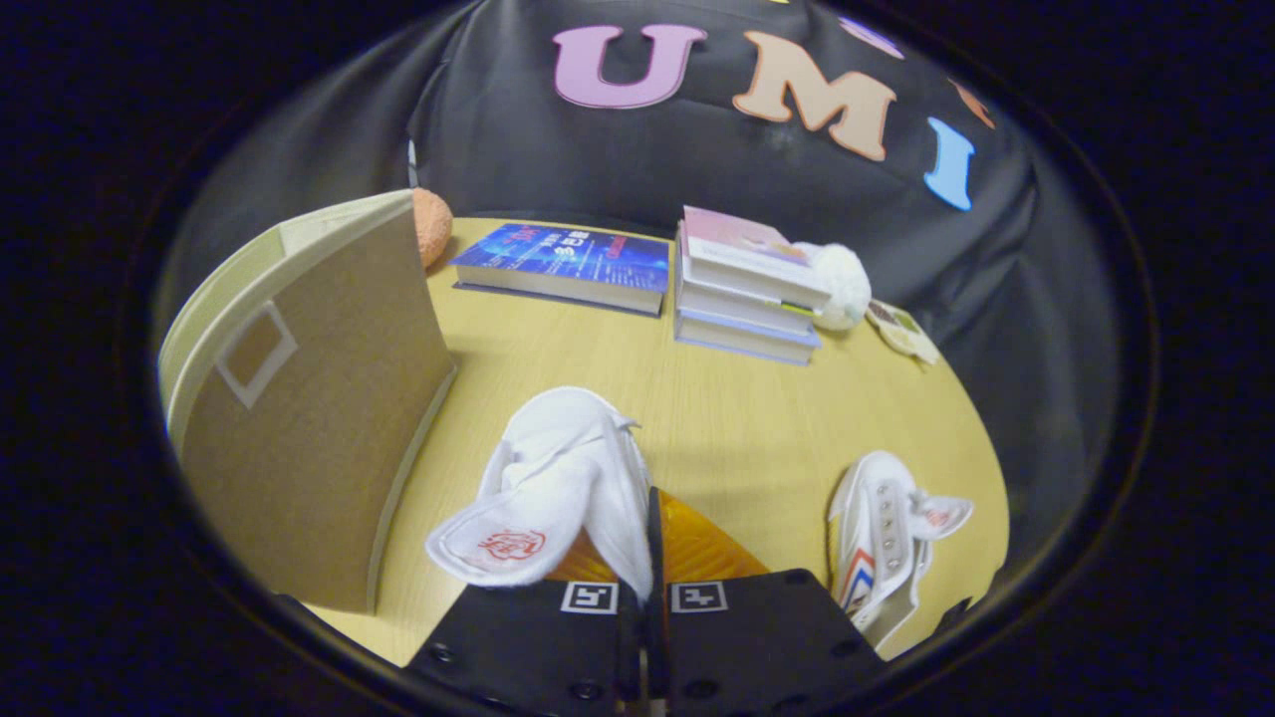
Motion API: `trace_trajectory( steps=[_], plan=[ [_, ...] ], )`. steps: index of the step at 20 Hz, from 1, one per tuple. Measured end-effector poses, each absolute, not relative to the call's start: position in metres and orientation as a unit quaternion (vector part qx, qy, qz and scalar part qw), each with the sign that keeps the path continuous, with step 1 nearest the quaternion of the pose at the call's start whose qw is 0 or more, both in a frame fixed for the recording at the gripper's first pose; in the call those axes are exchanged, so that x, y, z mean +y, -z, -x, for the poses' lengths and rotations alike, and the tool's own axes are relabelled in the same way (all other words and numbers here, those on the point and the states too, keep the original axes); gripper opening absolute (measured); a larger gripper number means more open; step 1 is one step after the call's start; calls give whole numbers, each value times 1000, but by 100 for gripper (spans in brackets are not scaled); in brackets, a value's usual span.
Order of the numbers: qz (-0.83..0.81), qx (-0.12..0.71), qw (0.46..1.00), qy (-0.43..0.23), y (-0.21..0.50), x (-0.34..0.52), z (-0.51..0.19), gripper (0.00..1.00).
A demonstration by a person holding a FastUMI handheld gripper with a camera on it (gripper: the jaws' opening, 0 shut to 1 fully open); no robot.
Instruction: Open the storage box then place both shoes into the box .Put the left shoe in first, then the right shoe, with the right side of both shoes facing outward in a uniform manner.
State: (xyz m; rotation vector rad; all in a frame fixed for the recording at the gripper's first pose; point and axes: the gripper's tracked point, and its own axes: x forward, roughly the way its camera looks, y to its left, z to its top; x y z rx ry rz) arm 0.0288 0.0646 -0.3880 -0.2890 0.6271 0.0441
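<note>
My gripper point(644, 597) is clamped on 1 white shoe point(558, 488) above the wooden table point(717, 418).
The black cloth wall backs the table; the tan storage box point(309, 418) stands beside my fingers, its door swung ajar. Beyond lie 1 blue book point(568, 264) and a stack of books point(747, 294). Bare wood separates them from the second shoe point(882, 543), near the table's edge.

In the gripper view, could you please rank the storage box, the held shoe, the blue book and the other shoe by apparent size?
1. storage box
2. held shoe, clamped in the gripper; nearness inflates it
3. blue book, farther away
4. other shoe
</note>
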Motion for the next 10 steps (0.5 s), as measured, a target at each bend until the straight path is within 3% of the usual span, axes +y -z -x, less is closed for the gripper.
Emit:
trace_trajectory(
  steps=[10],
  plan=[
    [157, 184, 969, 59, 216, 93, -33, 5]
  ],
)
